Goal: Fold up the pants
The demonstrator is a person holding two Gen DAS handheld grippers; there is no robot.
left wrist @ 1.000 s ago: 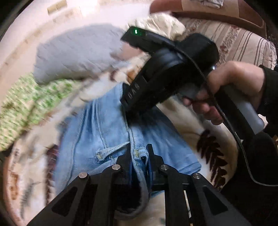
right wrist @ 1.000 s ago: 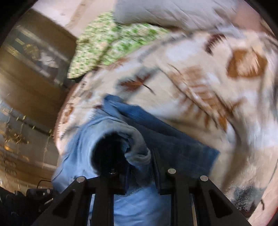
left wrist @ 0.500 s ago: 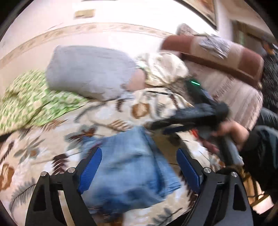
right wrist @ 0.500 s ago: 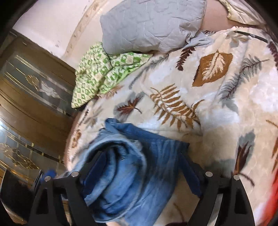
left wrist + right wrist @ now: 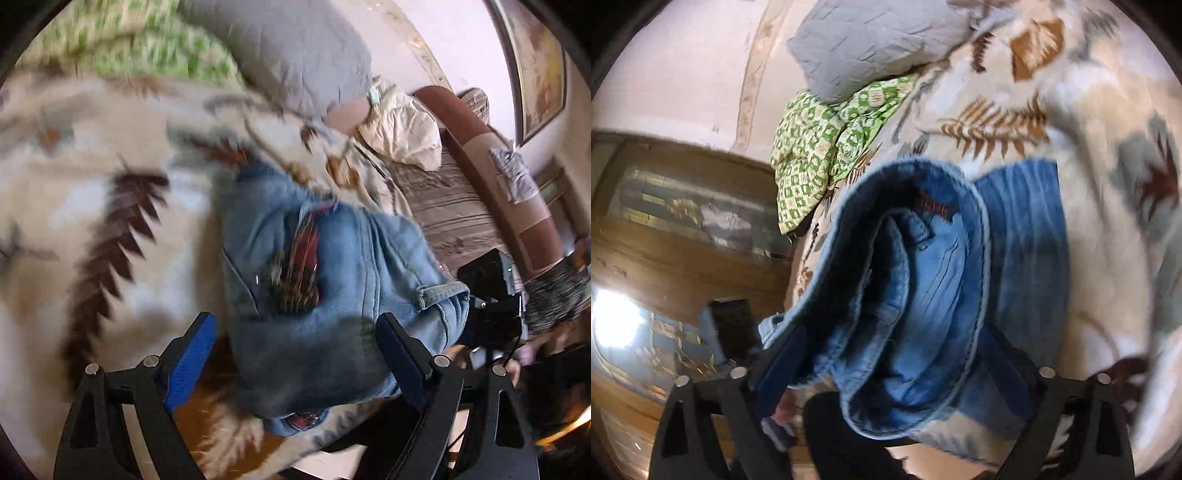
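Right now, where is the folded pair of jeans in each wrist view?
Left wrist view: the jeans lie centre to lower right, on the leaf-print blanket.
Right wrist view: the jeans fill the centre and lower middle, folded edge toward the camera.
Shared landmark: the grey pillow, at the top of both.

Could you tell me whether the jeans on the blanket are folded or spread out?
Folded: the jeans lie as a compact stacked bundle, layered edges showing.

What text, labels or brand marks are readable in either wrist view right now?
None readable.
Jeans: red mark inside the waistband, too blurred to read.
Jeans, left wrist view: red patch, motion-blurred, no letters legible.
Green patterned cloth: square motifs only; I cannot tell whether they are letters.
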